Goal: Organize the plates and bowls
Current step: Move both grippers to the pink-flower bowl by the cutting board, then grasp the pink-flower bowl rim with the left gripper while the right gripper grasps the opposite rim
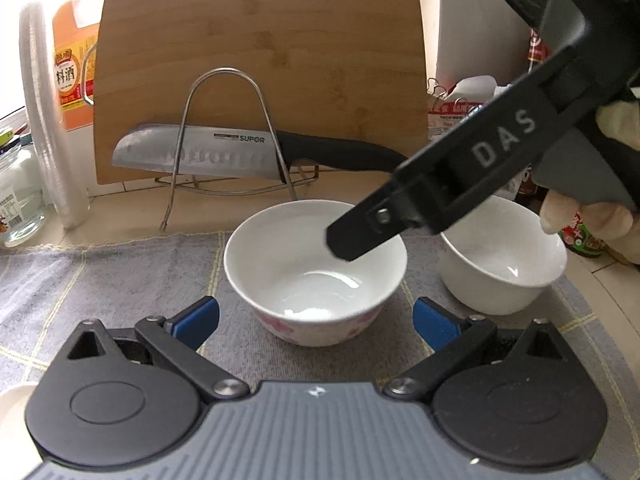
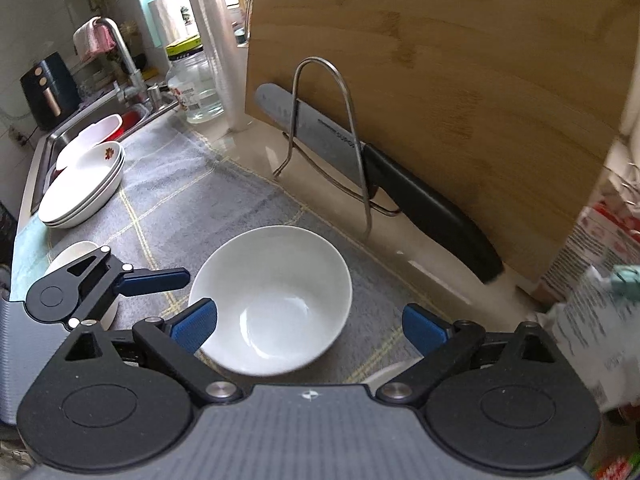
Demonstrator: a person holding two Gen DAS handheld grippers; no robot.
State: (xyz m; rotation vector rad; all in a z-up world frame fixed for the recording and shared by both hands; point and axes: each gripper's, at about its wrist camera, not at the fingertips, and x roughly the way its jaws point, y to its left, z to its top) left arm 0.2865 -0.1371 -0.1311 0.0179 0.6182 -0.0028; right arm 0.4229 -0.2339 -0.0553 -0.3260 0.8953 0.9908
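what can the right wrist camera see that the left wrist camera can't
Only the right wrist view shows the stack of plates, the sink and the faucet.

Only the left wrist view shows the second white bowl and the orange bottle.

Both show the pink-patterned bowl, the knife, the wire rack, the cutting board and the grey mat. The left gripper and right gripper are open.

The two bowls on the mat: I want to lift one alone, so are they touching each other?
Apart. The left wrist view shows a strip of grey mat between the pink-patterned bowl and the plain white bowl.
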